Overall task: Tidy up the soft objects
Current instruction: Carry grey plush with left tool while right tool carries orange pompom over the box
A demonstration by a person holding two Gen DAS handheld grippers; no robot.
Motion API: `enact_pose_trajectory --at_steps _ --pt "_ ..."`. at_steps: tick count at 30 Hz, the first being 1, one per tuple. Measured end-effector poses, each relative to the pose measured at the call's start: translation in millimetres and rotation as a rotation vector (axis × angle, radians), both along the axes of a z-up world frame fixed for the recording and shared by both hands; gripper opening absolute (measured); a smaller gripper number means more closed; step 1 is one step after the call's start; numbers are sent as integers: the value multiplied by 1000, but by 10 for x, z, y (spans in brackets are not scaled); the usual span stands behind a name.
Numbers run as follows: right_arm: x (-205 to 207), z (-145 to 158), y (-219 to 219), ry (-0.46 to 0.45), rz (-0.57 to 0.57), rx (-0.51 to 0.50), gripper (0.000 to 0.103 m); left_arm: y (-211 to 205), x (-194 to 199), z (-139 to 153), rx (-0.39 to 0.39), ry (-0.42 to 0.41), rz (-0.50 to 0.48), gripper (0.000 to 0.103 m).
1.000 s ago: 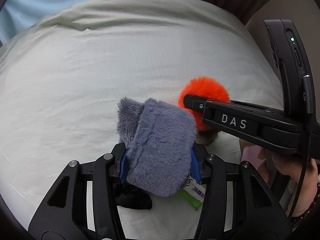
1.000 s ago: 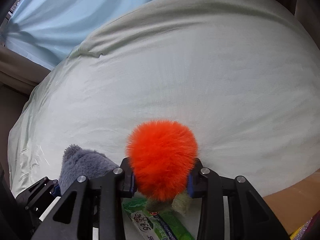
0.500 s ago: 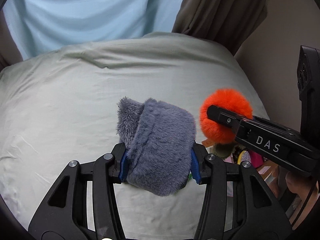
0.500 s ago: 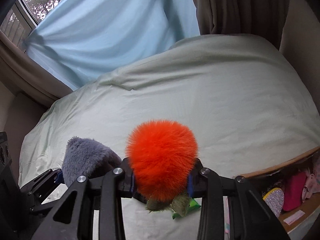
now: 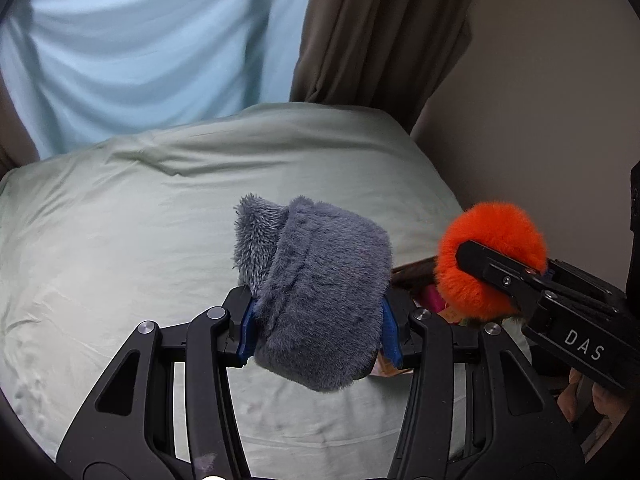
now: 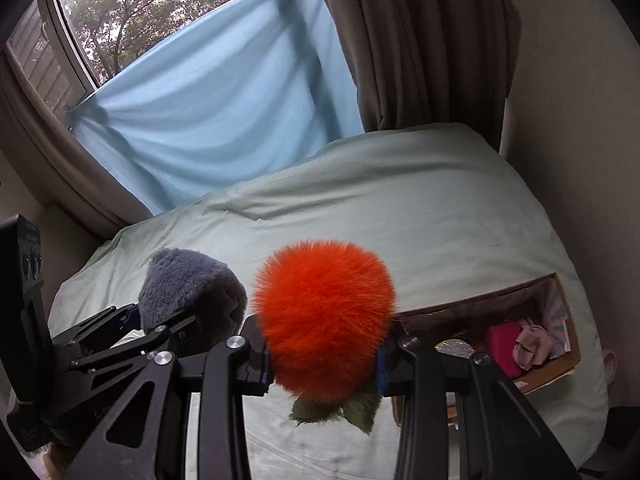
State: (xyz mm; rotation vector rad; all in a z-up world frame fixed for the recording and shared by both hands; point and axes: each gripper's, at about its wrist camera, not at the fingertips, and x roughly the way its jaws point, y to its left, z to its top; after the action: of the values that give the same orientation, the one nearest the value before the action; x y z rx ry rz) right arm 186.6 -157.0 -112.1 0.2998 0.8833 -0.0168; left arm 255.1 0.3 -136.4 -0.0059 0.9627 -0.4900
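Observation:
My left gripper (image 5: 318, 330) is shut on a grey furry plush (image 5: 320, 292) and holds it above the pale green bed (image 5: 120, 240). My right gripper (image 6: 322, 362) is shut on an orange fluffy plush (image 6: 324, 320) with green leaves hanging below it. In the left wrist view the orange plush (image 5: 486, 256) is to the right of the grey one. In the right wrist view the grey plush (image 6: 188, 292) is to the left. Both are lifted off the bed.
A cardboard box (image 6: 560, 376) with pink soft items (image 6: 516, 344) sits on the bed at the right, below the right gripper. A blue curtain (image 6: 224, 112), brown drapes (image 6: 420, 40) and a window stand behind the bed. A wall is at the right.
Both grippers have risen from the bed with their plush toys. The green packet on the bed has dropped out of view, and the box has come into view at the right.

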Motion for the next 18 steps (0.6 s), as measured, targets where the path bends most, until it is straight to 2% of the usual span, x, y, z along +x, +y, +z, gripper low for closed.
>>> enact_pose_trajectory --at_steps 9,18 --pt "-511 45 -937 31 -7 -35 34 -943 -420 -72 -8 27 8 45" --pt "-504 -416 -1765 135 11 -23 34 -1776 -498 -653 26 147 43 45"
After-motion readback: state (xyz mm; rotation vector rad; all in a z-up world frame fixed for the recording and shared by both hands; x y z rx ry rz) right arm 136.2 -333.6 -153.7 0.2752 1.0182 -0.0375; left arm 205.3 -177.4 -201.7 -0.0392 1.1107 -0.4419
